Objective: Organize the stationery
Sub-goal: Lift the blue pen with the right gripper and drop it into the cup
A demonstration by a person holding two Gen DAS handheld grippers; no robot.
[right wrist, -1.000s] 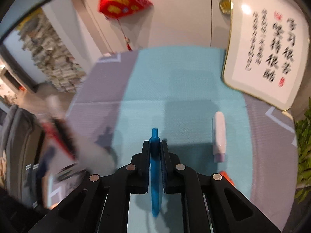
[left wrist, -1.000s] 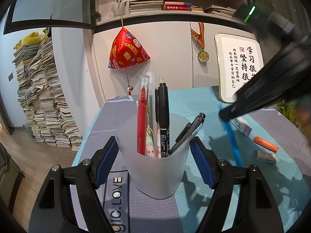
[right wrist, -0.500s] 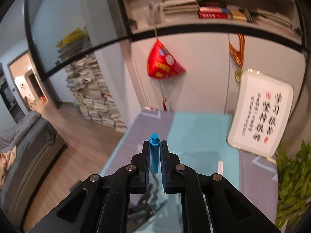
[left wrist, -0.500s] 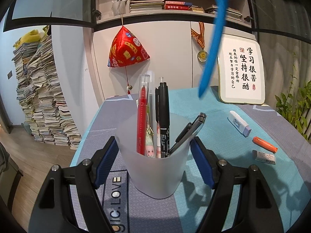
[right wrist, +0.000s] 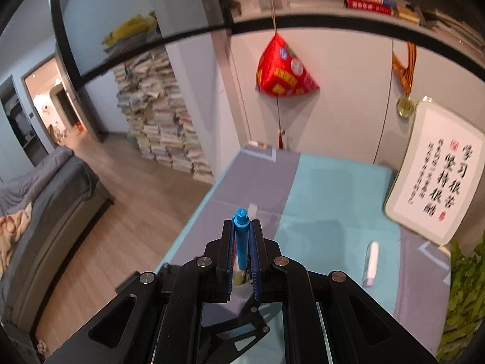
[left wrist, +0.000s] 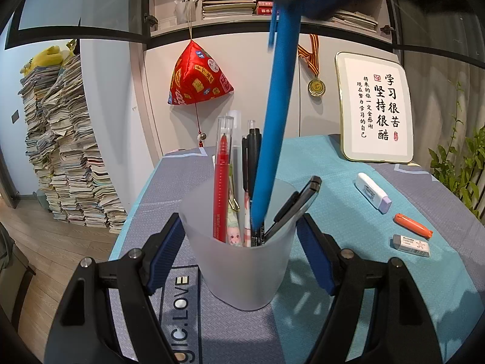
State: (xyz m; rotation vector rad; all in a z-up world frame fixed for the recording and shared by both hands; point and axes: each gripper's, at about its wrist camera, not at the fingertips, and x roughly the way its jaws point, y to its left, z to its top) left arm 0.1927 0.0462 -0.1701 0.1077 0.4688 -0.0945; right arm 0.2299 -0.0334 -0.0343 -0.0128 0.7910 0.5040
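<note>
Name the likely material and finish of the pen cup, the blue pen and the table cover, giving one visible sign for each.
Pen cup: probably frosted translucent plastic; the pens inside show through as dim shapes.
Blue pen: seemingly matte plastic; even colour with no sharp glints.
Table cover: looks like woven fabric; a fine herringbone texture shows.

The blue pen [left wrist: 274,127], picked off the table by the right gripper [right wrist: 241,244], has swung upright and come down, its tip now inside the cup [left wrist: 242,261].
</note>
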